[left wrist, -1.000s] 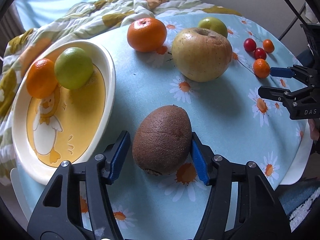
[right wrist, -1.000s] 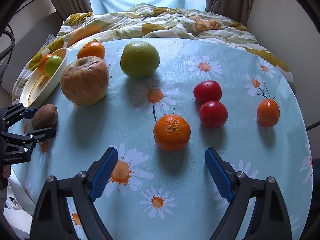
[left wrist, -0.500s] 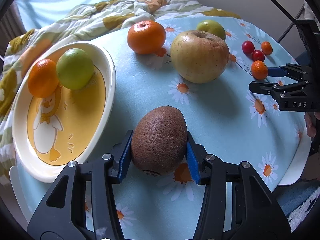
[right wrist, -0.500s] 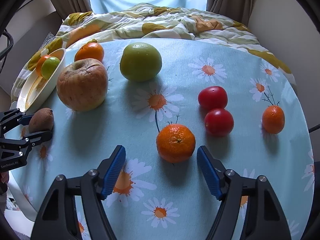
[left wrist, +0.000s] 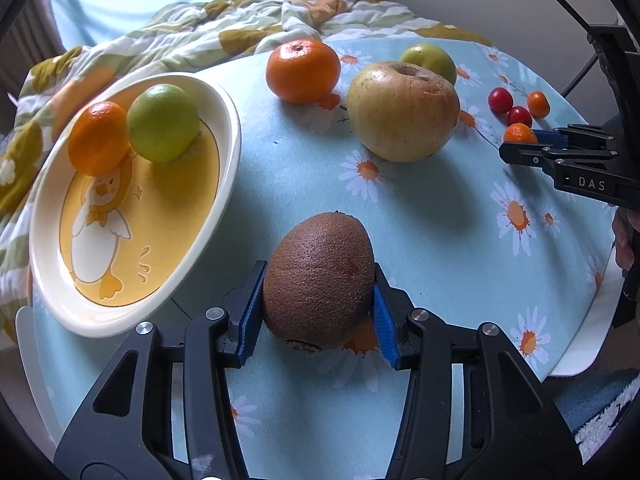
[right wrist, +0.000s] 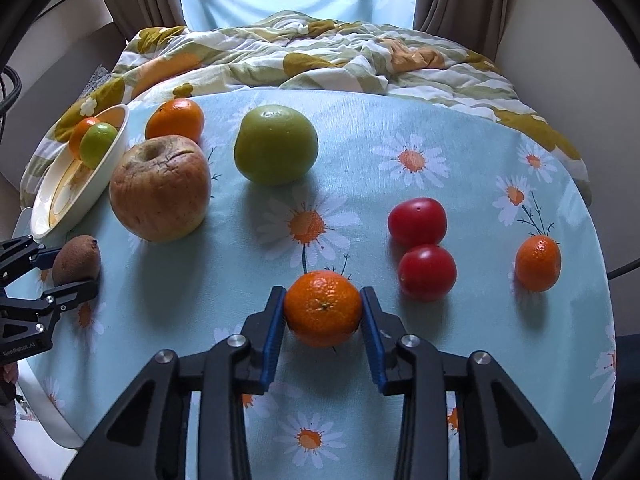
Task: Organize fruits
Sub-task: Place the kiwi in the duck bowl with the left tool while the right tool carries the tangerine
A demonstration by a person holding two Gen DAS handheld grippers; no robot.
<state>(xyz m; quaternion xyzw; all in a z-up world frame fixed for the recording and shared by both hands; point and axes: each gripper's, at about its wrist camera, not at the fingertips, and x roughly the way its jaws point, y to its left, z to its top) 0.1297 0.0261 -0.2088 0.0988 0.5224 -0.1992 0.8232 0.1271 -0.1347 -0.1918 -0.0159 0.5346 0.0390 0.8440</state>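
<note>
A brown kiwi [left wrist: 320,280] rests on the daisy tablecloth, and my left gripper [left wrist: 318,270] is shut on it, blue pads pressed to both its sides. Left of it stands a white and yellow duck plate [left wrist: 234,148] with a tangerine [left wrist: 98,138] and a green fruit [left wrist: 162,128] in it. In the right wrist view my right gripper [right wrist: 322,294] is closing on a small tangerine [right wrist: 323,308] that sits on the cloth, both pads touching it. The left gripper [right wrist: 68,270] with the kiwi [right wrist: 76,260] shows at that view's left edge.
A large wrinkled apple [right wrist: 160,188], an orange [right wrist: 175,120] and a green apple [right wrist: 275,144] lie mid-table. Two red tomatoes [right wrist: 417,220] and another small tangerine [right wrist: 537,262] lie to the right. A rumpled quilt [right wrist: 320,52] lies beyond the round table's far edge.
Both grippers closed: the left pads came in onto the kiwi, and the right jaws went from wide apart to touching the small tangerine. Neither hand shifted much.
</note>
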